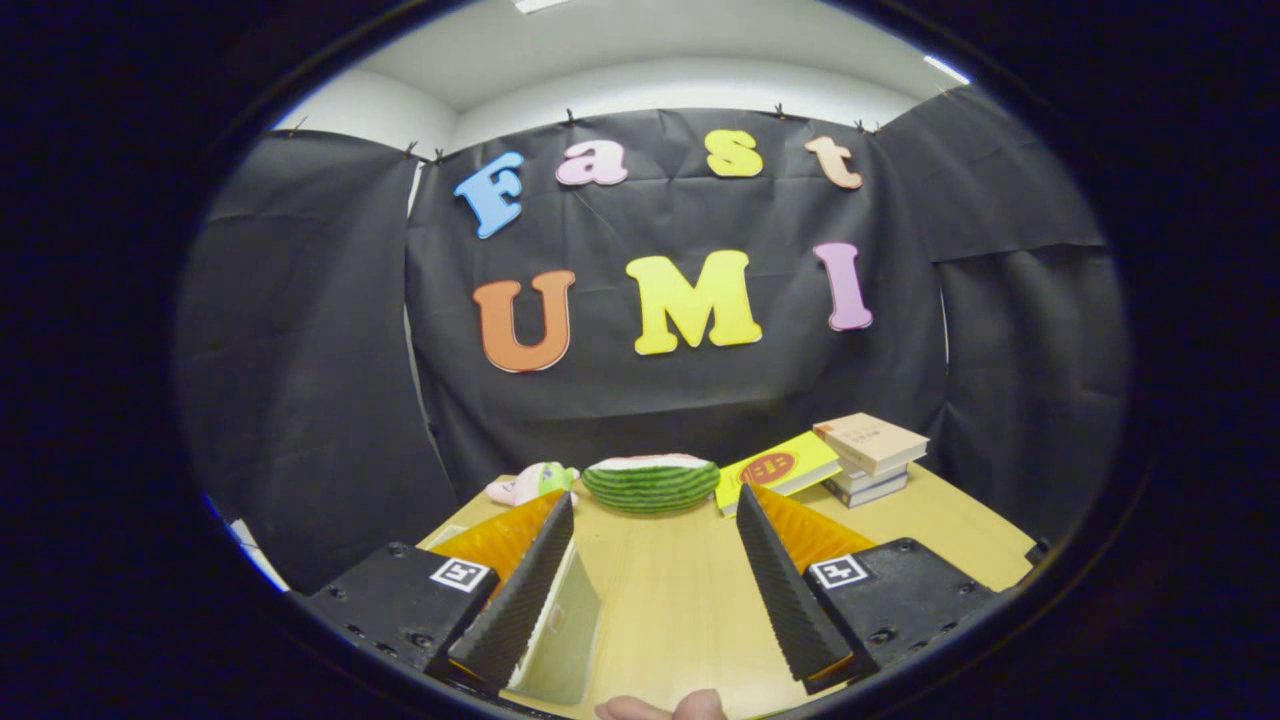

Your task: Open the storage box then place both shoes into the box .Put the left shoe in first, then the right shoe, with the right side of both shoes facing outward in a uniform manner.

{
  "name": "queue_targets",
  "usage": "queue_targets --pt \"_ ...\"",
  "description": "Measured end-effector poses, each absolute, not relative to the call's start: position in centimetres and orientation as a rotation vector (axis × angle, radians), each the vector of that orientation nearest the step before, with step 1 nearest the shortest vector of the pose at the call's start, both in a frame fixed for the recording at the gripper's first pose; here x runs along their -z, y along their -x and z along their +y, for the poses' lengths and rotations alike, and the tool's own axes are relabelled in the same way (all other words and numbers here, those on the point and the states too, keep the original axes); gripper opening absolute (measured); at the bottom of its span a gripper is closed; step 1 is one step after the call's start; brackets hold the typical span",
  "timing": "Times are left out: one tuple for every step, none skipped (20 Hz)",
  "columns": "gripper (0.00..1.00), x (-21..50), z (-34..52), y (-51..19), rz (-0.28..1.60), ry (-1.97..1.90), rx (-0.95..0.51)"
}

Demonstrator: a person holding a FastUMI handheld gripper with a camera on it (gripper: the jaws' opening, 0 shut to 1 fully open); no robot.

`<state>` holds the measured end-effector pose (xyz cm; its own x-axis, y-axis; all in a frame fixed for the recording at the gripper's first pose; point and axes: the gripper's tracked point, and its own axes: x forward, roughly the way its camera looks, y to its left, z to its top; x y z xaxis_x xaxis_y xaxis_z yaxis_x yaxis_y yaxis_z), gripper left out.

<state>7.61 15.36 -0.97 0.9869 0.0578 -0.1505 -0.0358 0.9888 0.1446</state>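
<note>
My gripper (655, 497) is open, its two fingers spread wide above the wooden table (670, 600) with nothing between them. A pale translucent panel (565, 625) stands against the inner side of the left finger (520, 590), close to me. It looks like a wall or lid of a clear box, but I cannot tell which. The right finger (785, 580) touches nothing.
Beyond the fingertips, along the table's far edge, lie a watermelon-slice toy (650, 483), a pink and green plush toy (530, 483), a yellow book (778, 468) and a short stack of books (868, 458). Part of a person's hand (660, 708) shows nearest me.
</note>
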Motion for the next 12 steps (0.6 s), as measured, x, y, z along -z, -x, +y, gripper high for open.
queue_targets --pt "1.0 0.7 15.3 -7.6 0.144 -0.141 -0.048" --pt "1.0 0.8 15.3 -7.5 0.133 -0.145 -0.048" --pt "1.0 0.9 15.1 -7.5 0.128 -0.156 -0.035" --pt "1.0 1.2 14.8 -7.5 0.127 -0.159 -0.027" --pt "1.0 1.4 14.7 -7.7 0.129 -0.154 -0.018" --pt "1.0 1.5 14.6 -7.8 0.135 -0.144 -0.01" --pt "1.0 1.5 14.4 -7.9 0.13 -0.134 -0.005" --pt "1.0 1.3 14.5 -8.0 0.125 -0.125 -0.003" --pt "1.0 0.9 14.5 -8.1 0.111 -0.115 0.0" --pt "1.0 0.5 14.5 -8.1 0.099 -0.103 0.002" --pt "1.0 0.1 14.6 -8.0 0.091 -0.099 0.0" --pt "1.0 -0.3 14.9 -7.8 0.08 -0.097 0.001"
